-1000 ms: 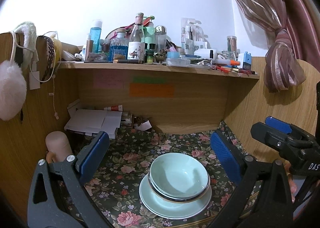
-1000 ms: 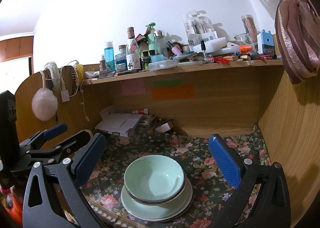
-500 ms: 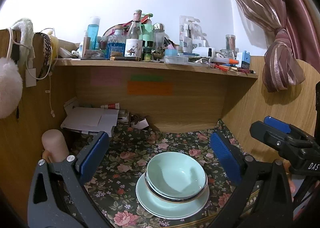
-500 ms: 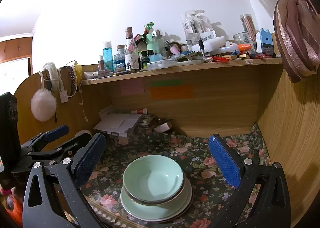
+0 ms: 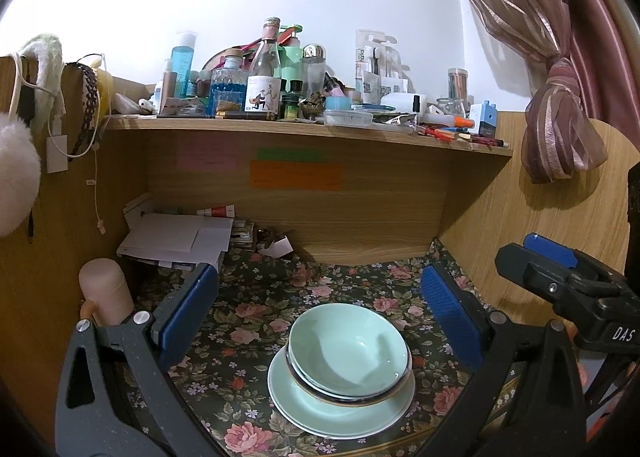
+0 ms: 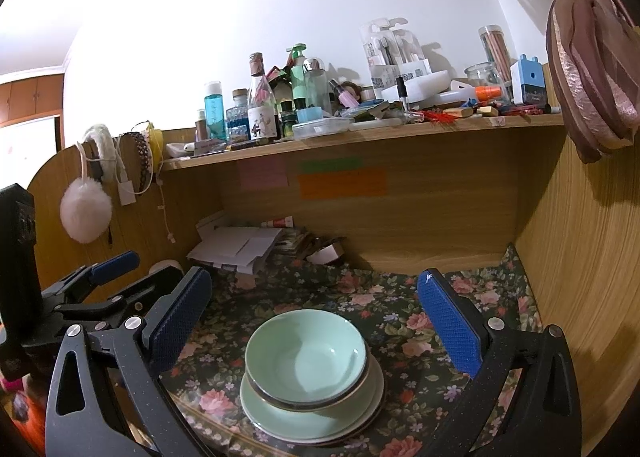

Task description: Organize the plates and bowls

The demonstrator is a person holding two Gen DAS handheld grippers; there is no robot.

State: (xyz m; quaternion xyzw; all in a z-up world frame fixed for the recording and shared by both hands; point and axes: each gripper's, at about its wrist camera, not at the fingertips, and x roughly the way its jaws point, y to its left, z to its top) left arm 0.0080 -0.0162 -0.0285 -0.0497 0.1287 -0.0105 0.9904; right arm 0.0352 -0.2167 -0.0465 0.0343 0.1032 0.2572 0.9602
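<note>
Both grippers are hanging over the near edge of the worktop (image 5: pixel 248 321), which is lying under a dark floral cloth, and neither is touching anything. The left gripper (image 5: pixel 320 311) is sitting with its blue-padded fingers spread wide, nothing between them; the right gripper (image 6: pixel 316 317) is standing likewise, spread wide and pinching nothing. Between and beyond the fingers in both views, the mint-green bowls (image 5: pixel 348 353) are resting nested one inside another (a dark gilt rim is showing just under the top one), and they are sitting on the mint-green plates (image 5: pixel 320 417) stacked at the front middle of the worktop. In the left wrist view the right gripper is showing at the right edge, well apart from the stack. A pile of white papers (image 5: pixel 176 241) is lying at the back left corner, a pale pink cylinder (image 5: pixel 105 291) is standing near the left wall, and a shelf (image 5: pixel 304 129) above is carrying crowded bottles and jars.
</note>
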